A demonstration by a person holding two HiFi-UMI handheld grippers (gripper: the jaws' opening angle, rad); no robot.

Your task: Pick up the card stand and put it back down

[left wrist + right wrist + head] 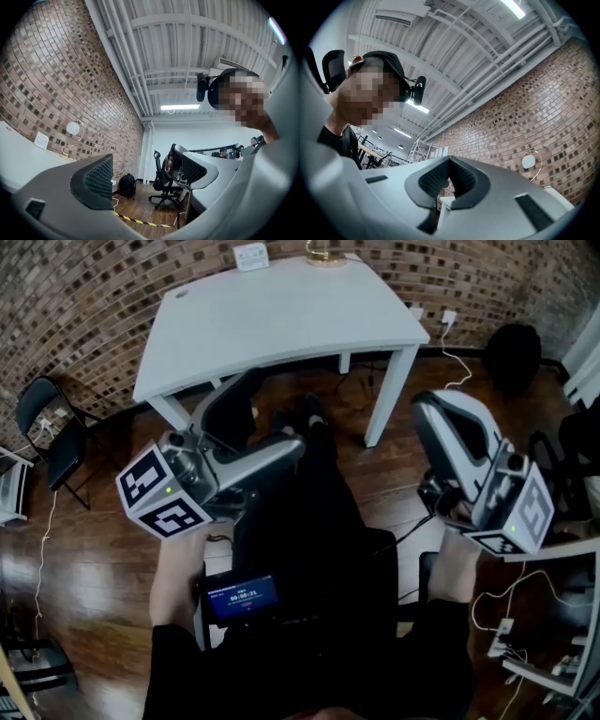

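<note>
The left gripper (143, 173) is held wide and empty; the right gripper (449, 180) is closed on nothing. The card stand (325, 251) is set at the table's (281, 315) far edge, well ahead, judged nearer the left. Only its base is caught in the head view; its upright wire and disc are shown in both gripper views.

The left tongs (143, 171) gape empty; right tongs (450, 177) closed.
</note>
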